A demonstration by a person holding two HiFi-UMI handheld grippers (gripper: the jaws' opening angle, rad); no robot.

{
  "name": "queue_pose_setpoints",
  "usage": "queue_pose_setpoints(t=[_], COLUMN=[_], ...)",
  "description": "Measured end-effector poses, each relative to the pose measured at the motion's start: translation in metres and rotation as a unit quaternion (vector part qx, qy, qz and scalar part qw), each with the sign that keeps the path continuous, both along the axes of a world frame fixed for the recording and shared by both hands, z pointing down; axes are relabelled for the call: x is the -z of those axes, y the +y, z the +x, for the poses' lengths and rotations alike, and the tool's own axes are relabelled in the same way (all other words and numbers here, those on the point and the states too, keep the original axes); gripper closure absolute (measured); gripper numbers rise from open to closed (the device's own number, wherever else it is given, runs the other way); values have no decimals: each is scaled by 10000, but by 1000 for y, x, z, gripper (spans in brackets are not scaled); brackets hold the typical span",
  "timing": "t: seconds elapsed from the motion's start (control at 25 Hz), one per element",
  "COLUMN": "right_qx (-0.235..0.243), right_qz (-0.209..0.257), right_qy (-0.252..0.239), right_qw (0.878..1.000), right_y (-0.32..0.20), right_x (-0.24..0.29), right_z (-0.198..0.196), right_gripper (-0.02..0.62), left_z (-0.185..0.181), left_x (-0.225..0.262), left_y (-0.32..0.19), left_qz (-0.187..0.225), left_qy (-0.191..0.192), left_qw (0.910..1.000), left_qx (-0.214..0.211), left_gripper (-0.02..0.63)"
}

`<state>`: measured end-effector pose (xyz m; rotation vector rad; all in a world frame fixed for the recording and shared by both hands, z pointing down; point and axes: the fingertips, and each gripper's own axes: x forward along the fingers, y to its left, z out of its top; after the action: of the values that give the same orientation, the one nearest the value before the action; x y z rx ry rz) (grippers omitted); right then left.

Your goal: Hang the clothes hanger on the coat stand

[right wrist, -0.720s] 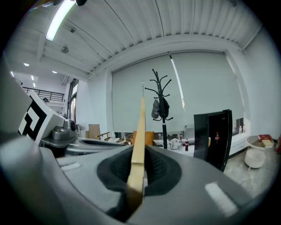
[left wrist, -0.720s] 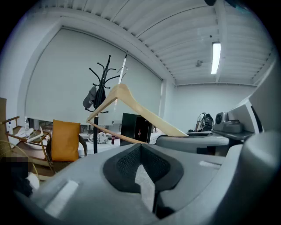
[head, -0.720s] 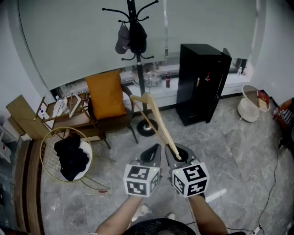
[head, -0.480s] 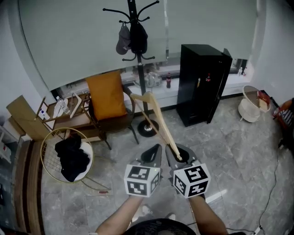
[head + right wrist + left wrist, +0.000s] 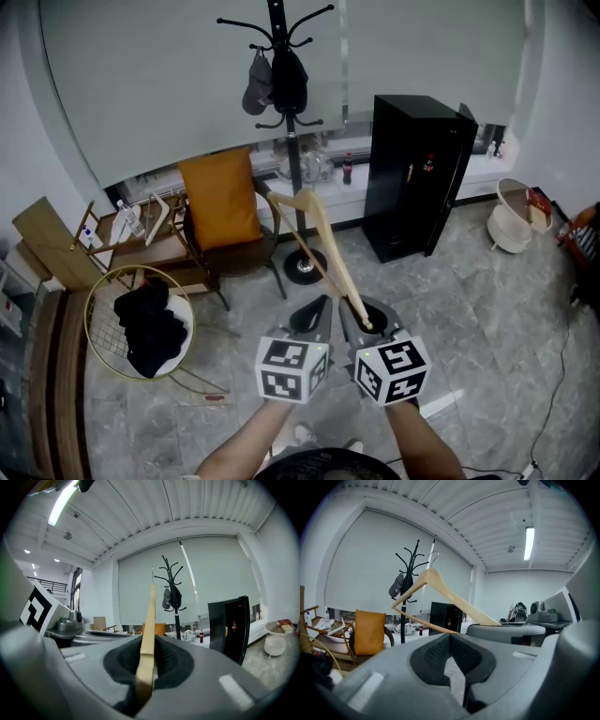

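Head view, both claws low and centre, side by side, marker cubes toward the camera.

- Right claw [image 5: 364, 317]: jaws clamped on one end of the wooden clothes hanger [image 5: 327, 253]. In the right gripper view the hanger [image 5: 148, 637] stands edge-on between the pads and runs straight up toward 12 o'clock.
- Left claw [image 5: 313, 317]: jaws closed together and gripping nothing. The hanger [image 5: 454, 600] passes above and beyond its tips without touching them. A pale sliver shows low between the pads; possibly light through a gap, I cannot tell.
- The hanger is held in the air, sloping up and away from the right claw toward 11 o'clock. It is well apart from the stand and not on any peg.
- Coat stand [image 5: 293, 141]: black, at 12 o'clock from the claws, base on the grey tiled floor [image 5: 487, 309]. A grey cap [image 5: 255, 92] and a dark item hang on its pegs.
- Black cabinet [image 5: 412, 173] at 1 o'clock, just beside the stand.
- Chair with an orange cushion [image 5: 220, 199] at 11 o'clock.
- Gold wire basket [image 5: 87, 314] holding dark clothes at 9 o'clock.
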<state>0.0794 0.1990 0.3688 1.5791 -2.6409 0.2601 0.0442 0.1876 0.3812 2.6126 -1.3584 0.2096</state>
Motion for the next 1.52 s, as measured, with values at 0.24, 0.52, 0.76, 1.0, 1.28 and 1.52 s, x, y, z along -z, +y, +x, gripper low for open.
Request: queue_pose_setpoints(t=[0.24, 0.52, 0.76, 1.0, 1.28, 1.52], right_qx=[-58, -122, -173, -155, -67, 102], right_qz=[-31, -26, -8, -27, 4, 52], right_qy=[64, 76, 127, 136, 89, 54], right_qw=[10000, 9999, 9998, 9998, 9999, 9999], right_y=[-11, -23, -30, -42, -63, -95], right_x=[-1, -2, -4, -8, -11, -13], right_z=[-18, -47, -66, -73, -73, -60], right_gripper=[560, 560, 560, 560, 560, 560], left_z=[-20, -49, -69, -75, -76, -64], left_x=[0, 0, -4, -8, -12, -13], left_y=[-11, -25, -32, -44, -63, -94], left_qz=[-18, -14, -38, -64, -58, -42], left_qy=[72, 164, 203, 235, 187, 129], left_qw=[10000, 9998, 9997, 9997, 9998, 9998], left_qx=[-34, -74, -96, -102, -7, 151], left_gripper=[601, 601, 601, 601, 601, 601])
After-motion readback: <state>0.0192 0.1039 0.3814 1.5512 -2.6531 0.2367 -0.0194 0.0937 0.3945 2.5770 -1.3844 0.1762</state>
